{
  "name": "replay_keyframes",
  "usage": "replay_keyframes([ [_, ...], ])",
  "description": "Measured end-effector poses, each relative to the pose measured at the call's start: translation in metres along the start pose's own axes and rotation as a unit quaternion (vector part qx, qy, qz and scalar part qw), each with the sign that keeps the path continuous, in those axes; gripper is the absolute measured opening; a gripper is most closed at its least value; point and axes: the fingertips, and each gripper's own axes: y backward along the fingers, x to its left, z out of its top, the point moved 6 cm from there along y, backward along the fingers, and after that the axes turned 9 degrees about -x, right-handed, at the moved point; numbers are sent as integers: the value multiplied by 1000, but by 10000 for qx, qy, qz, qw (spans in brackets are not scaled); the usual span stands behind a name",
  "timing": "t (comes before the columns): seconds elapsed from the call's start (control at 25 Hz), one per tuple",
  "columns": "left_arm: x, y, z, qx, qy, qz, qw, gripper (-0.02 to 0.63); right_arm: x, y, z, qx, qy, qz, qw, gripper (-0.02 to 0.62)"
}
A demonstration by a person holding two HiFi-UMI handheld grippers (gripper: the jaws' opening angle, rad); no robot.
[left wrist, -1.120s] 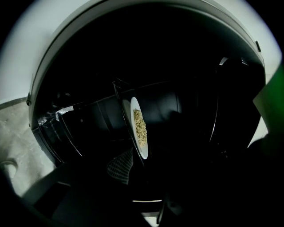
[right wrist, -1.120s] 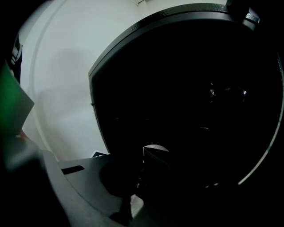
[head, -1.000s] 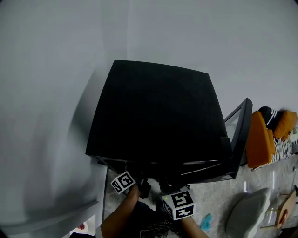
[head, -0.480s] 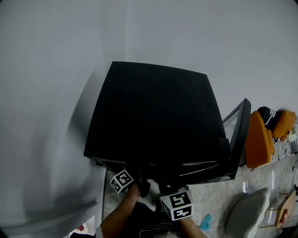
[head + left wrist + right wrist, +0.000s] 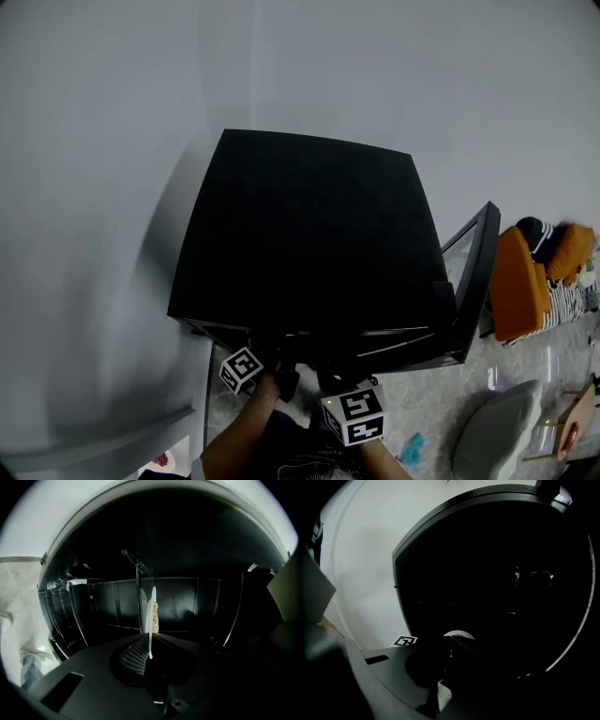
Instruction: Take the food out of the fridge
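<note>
A black mini fridge point(image 5: 309, 234) stands against the white wall with its door point(image 5: 473, 281) swung open to the right. Both hands reach in under its top front edge, so only the left marker cube point(image 5: 242, 370) and the right marker cube point(image 5: 354, 412) show from above. In the left gripper view my left gripper point(image 5: 150, 648) is closing on the rim of a white plate point(image 5: 151, 616), seen edge-on, with pale crumbly food point(image 5: 155, 617) on it. My right gripper point(image 5: 451, 651) has its jaws together in the dark interior. The plate point(image 5: 458, 633) shows just past its tips; contact cannot be told.
Clear shelves and ribbed walls point(image 5: 75, 611) line the fridge's inside. On the floor to the right are an orange cushion point(image 5: 517, 281), a grey chair point(image 5: 492, 431), a small teal thing point(image 5: 411, 448) and a wooden corner point(image 5: 577, 417).
The left marker cube has rolled slightly and sits a touch lower in the picture. The right cube and the fridge door keep their places.
</note>
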Motion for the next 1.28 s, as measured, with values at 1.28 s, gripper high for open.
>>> replay_keyframes([
  [1.28, -79, 125, -22, 586, 70, -741, 9955, 21, 77, 73, -4, -436, -542, -441, 9966, 21],
])
